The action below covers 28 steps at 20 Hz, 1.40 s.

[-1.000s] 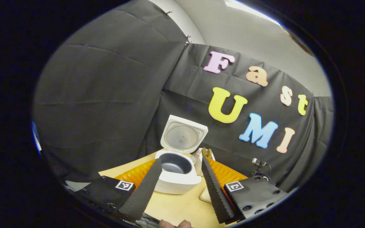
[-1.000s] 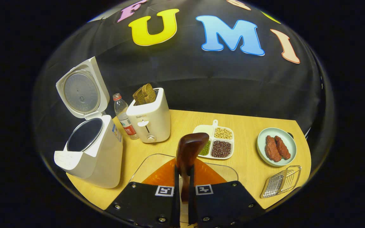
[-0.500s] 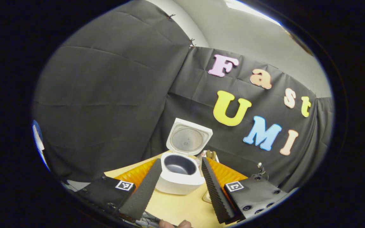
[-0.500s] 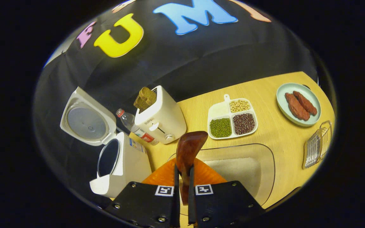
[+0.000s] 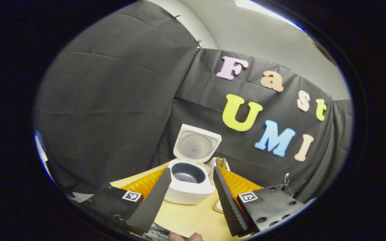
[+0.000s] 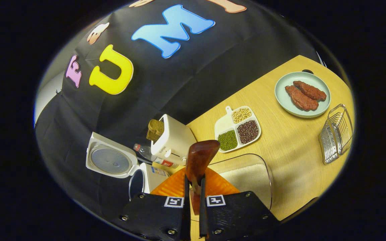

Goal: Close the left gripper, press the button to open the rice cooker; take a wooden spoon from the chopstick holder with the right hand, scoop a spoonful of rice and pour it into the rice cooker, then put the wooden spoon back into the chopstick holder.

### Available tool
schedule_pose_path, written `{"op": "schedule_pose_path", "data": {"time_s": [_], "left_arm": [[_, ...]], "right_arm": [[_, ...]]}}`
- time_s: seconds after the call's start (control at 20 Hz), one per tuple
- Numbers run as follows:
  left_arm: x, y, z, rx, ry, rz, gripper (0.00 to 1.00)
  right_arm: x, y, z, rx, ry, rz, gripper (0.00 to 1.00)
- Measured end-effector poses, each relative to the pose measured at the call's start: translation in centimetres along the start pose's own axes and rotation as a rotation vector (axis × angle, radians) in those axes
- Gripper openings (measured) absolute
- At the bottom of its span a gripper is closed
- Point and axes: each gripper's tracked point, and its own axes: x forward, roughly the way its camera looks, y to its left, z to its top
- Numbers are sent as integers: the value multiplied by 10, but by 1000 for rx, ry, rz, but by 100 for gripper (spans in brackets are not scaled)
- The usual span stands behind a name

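The white rice cooker stands open on the wooden table, its lid upright and the dark inner pot bare. My left gripper hovers open in front of it, a wide gap between its fingers. My right gripper is shut on the handle of a brown wooden spoon, whose bowl points forward, tilted over a clear tub of rice. The open rice cooker also sits at the lower left of the right gripper view. A metal wire holder lies at the table's right edge.
A white toaster with bread and a water bottle stand beside the cooker. Farther right are a divided dish of beans and a pale plate with meat. A fingertip shows at the bottom of the left gripper view.
My right gripper has rolled and swung with the spoon, so the rice tub now lies right under the spoon's bowl. The left gripper has barely shifted and stays open.
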Motion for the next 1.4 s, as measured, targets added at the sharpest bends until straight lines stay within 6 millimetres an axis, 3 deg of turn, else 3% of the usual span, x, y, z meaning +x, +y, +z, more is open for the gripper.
{"op": "schedule_pose_path", "data": {"time_s": [0.25,0.4,0.55,0.6,0.65,0.7,0.75,1.1,1.25,1.4], "left_arm": [[-1,-16,-2,14,1,-31,83],[-7,-16,-1,14,-3,-36,90],[-19,-8,4,34,-15,-31,83],[-22,-6,5,40,-19,-27,96],[-24,-3,7,43,-21,-24,96],[-26,1,7,42,-23,-20,83],[-29,5,8,42,-23,-17,83],[-39,31,11,26,-36,8,83],[-39,46,8,5,-33,31,93],[-38,62,3,0,-28,65,90]], "right_arm": [[-33,29,22,29,-64,68,10],[-46,57,23,41,-78,113,10],[-51,89,22,81,-96,154,10],[-51,100,18,83,-94,165,10],[-50,113,14,78,-87,177,14],[-47,127,10,75,-84,188,10],[-45,140,6,69,-82,201,10],[3,242,-30,-43,-61,260,10],[39,268,-56,-153,-48,236,10],[74,284,-83,-245,-24,207,10]]}}
